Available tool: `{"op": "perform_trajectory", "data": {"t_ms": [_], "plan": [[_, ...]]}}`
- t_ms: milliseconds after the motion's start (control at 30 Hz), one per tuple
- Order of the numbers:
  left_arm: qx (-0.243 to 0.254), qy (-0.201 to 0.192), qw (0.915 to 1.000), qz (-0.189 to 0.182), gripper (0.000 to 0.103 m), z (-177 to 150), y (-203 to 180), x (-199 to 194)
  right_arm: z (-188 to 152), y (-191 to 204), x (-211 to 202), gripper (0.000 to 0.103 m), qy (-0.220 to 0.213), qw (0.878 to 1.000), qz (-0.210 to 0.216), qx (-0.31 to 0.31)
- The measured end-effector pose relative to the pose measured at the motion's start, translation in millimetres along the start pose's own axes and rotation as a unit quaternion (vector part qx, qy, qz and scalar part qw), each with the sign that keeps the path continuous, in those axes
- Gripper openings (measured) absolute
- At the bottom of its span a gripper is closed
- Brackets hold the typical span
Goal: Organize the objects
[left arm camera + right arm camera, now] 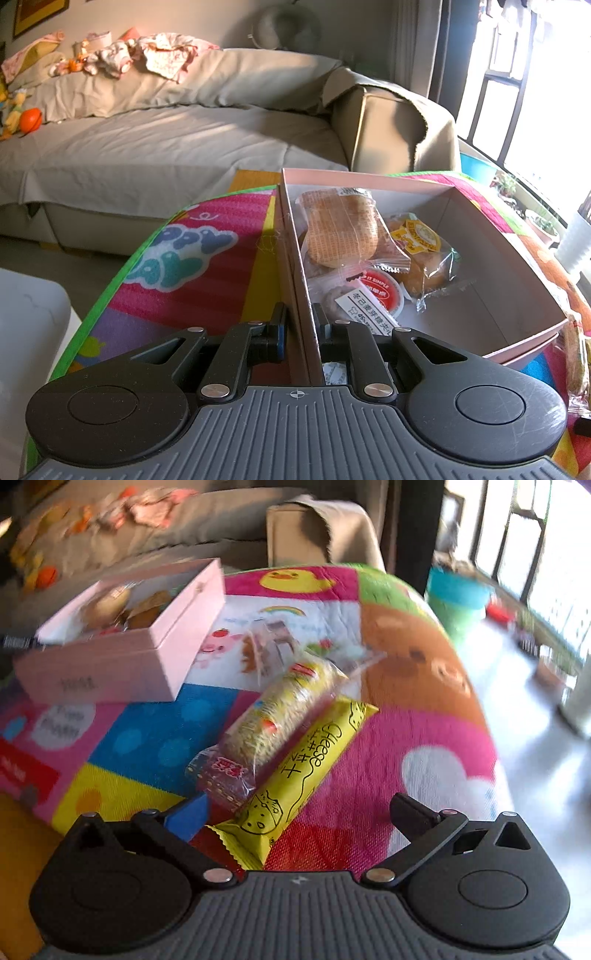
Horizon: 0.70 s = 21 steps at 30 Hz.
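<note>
The left gripper [300, 325] is squeezed onto the thin near side wall of the pink cardboard box [491, 236], with one finger outside the wall and one finger inside. The box is open on top and sits on the tabletop, which is covered by a bright play mat [207, 266] with cartoon pictures. Inside the box lie wrapped snacks. There is a round flat bun in clear wrap [340, 229], a bag of small golden cakes with a yellow sticker [424, 258], and a little round tub with a red lid [380, 291]. A white label with printed writing [369, 310] lies just in front of the tub, near the inside finger.

The right gripper [299, 812] has its fingers spread wide apart, and nothing is pressed between them. The near end of a long yellow packet with the word "Cheese" on it [303, 775] lies on the mat between the open fingers. Right beside it, touching it on the left, lies a long clear bag of pale crunchy snack [280, 709]. Both packets lie slanted and outside the box. In this view the pink box is farther back on the left, well apart from the two packets, and it looks blurry.

Behind the tabletop stands a grey sofa [166, 140] with clothes and toys piled on it.
</note>
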<state>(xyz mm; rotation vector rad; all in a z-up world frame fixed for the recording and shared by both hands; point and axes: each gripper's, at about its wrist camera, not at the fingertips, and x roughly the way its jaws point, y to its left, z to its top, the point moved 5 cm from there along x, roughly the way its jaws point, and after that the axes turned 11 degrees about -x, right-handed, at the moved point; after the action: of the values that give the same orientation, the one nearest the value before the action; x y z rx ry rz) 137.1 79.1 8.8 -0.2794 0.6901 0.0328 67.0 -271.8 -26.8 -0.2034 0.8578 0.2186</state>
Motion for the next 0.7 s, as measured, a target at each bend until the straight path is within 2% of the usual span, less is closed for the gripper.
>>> {"op": "perform_trajectory", "data": {"t_ms": [233, 367, 500, 567, 633, 700], "plan": [[0.0, 0.0, 1.0, 0.0, 0.015, 0.1, 0.0, -0.1, 0.3, 4.3, 2.3, 0.103, -0.004, 0.999, -0.022, 0.022], [0.0, 0.0, 1.0, 0.001, 0.015, 0.1, 0.1, -0.1, 5.5, 0.9, 2.2, 0.103, 0.004, 1.0, -0.009, 0.012], [-0.001, 0.0, 1.0, 0.001, 0.015, 0.0, 0.2, -0.1, 13.3, -10.8, -22.5, 0.103, -0.049, 0.997, 0.008, 0.058], [-0.001, 0.0, 1.0, 0.001, 0.015, 0.0, 0.3, -0.1, 19.1, -15.0, -32.7, 0.103, -0.067, 0.996, -0.019, 0.055], [-0.001, 0.0, 1.0, 0.0, 0.015, 0.0, 0.2, -0.1, 22.4, -16.3, -31.0, 0.102, -0.057, 0.997, -0.051, 0.032], [-0.001, 0.0, 1.0, 0.001, 0.015, 0.1, 0.2, -0.1, 21.3, -18.3, -23.8, 0.093, -0.036, 0.997, -0.067, 0.01]]}}
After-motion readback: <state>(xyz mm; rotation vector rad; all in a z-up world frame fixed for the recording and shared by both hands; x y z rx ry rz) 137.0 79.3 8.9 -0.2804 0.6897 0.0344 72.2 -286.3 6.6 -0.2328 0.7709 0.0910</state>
